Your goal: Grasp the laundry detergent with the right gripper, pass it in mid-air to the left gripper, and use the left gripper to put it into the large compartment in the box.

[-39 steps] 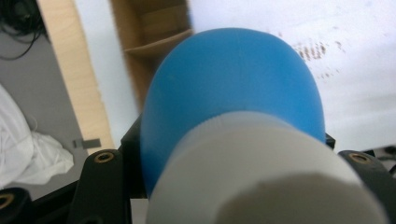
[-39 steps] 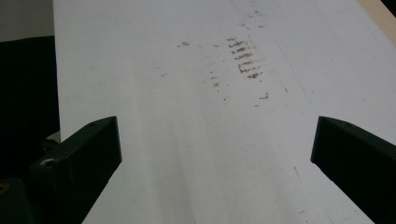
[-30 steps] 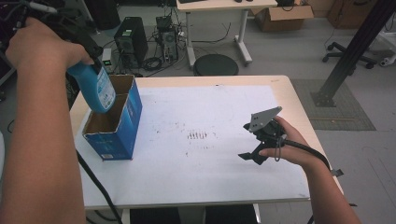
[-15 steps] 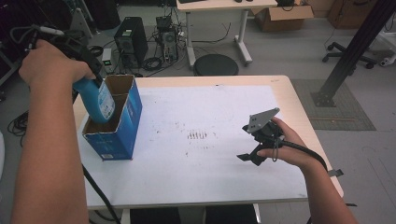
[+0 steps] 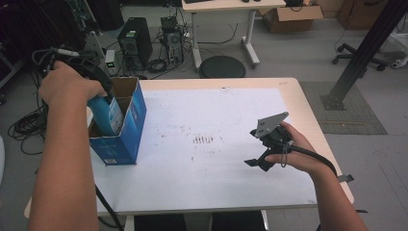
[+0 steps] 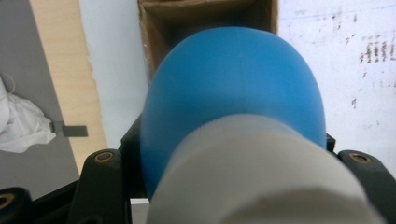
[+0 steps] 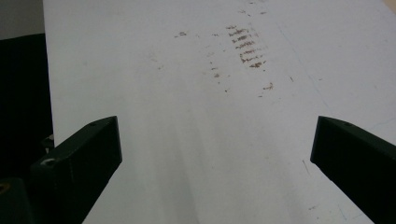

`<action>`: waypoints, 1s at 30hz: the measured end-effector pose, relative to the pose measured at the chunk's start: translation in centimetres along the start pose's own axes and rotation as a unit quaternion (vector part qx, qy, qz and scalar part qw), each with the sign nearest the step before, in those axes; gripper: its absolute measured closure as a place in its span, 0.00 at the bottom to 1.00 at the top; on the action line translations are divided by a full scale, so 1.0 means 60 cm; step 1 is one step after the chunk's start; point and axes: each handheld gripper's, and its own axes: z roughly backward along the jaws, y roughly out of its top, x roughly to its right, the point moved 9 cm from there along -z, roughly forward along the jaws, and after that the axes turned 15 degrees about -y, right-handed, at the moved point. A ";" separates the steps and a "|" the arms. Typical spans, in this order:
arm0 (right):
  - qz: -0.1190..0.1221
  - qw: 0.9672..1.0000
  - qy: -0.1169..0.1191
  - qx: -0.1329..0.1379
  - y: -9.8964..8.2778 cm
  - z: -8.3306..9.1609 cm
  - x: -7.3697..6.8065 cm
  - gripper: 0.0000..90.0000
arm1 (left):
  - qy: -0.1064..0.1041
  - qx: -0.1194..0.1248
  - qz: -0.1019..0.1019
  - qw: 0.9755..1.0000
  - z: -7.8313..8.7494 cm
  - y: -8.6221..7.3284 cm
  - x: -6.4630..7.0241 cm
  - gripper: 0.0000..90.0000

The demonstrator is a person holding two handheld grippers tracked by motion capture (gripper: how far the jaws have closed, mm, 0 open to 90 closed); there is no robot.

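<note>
At the left of the high view the left gripper (image 5: 98, 84) has its fingers pinching one blue bottle (image 5: 107, 113), its white cap toward the camera in the left gripper view; the bottle's lower half sits inside the single open blue box (image 5: 126, 139) on the bench (image 5: 216, 183); at centre right the right gripper (image 5: 262, 156) hovers with fingers spread, empty.

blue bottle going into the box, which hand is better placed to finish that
Left. The left gripper is shut on the blue bottle, which is already partly down inside the open cardboard box. The right gripper rests open over the white table, far from the box.
</note>
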 end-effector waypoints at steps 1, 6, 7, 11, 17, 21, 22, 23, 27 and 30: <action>0.000 1.000 0.001 -0.001 0.000 -0.001 -0.001 0.02 | -0.001 -0.003 0.003 1.000 -0.013 -0.001 -0.004 0.44; -0.001 1.000 0.003 0.000 0.000 -0.003 -0.002 0.02 | -0.002 -0.009 0.007 1.000 -0.039 -0.002 -0.012 0.44; 0.000 1.000 0.004 0.000 0.000 -0.004 -0.003 0.02 | -0.002 -0.011 0.009 1.000 -0.051 -0.003 -0.015 0.44; -0.001 1.000 0.004 0.001 0.001 -0.006 -0.003 0.02 | -0.003 -0.013 0.010 1.000 -0.072 -0.004 -0.019 0.44; -0.002 1.000 0.005 0.002 0.002 -0.009 -0.005 0.02 | -0.003 -0.021 0.007 1.000 -0.098 -0.007 -0.024 0.44; -0.002 1.000 0.006 0.002 0.001 -0.009 -0.007 0.02 | 0.000 -0.025 0.008 1.000 -0.113 -0.010 -0.029 0.44; -0.002 1.000 0.006 0.002 0.000 -0.009 -0.007 0.02 | -0.001 -0.027 0.008 1.000 -0.117 -0.011 -0.030 0.44; -0.001 1.000 0.007 0.002 0.000 -0.009 -0.008 0.02 | -0.002 -0.028 0.008 1.000 -0.120 -0.012 -0.031 0.44; -0.002 1.000 0.007 0.000 -0.001 -0.009 -0.008 0.02 | -0.004 -0.030 0.009 0.999 -0.132 -0.014 -0.034 0.44; -0.001 1.000 0.006 0.001 0.000 -0.009 -0.008 0.02 | -0.004 -0.031 0.009 0.999 -0.138 -0.015 -0.036 0.44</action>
